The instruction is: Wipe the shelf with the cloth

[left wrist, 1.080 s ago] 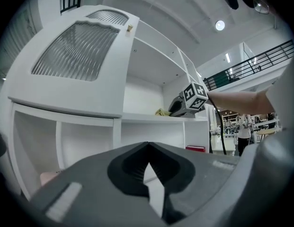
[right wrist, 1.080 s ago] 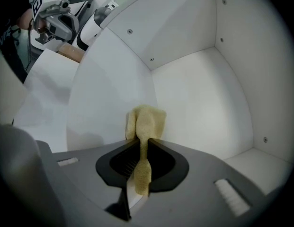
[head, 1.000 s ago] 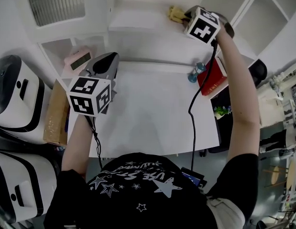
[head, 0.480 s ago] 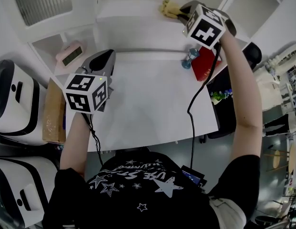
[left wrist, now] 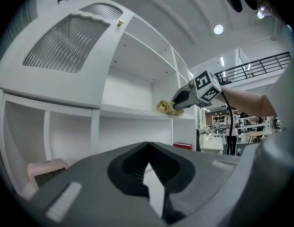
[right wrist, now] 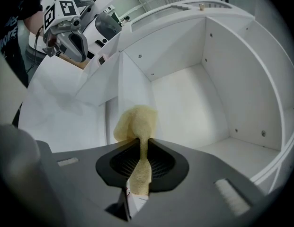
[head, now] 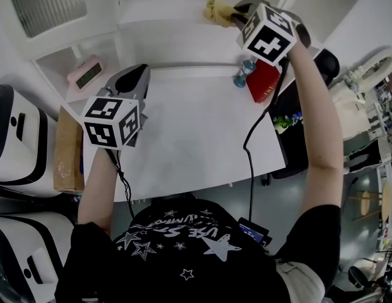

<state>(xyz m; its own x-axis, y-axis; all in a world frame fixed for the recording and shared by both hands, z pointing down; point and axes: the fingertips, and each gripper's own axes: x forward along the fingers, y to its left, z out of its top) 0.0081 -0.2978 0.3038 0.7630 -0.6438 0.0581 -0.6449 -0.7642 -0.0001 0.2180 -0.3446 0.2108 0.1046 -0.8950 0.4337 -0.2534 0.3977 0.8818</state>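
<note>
The right gripper has its jaws clenched on the cloth, which rests bunched on the shelf. The left gripper hangs below the shelf, over the counter, its jaws pressed together on nothing.

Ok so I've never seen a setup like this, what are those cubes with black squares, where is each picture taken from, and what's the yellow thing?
A person holds a two-jaw gripper in each hand; the marker cubes are parts of those grippers. One picture comes from a camera on the person's head, looking down; the other two come from cameras riding on the grippers, looking along their jaws. The right gripper is shut on a yellow cloth, which lies on the white shelf. The left gripper is shut and empty, above the white table. A red book is at the table's far right corner, and a pink clock sits in a cubby at the left.
</note>
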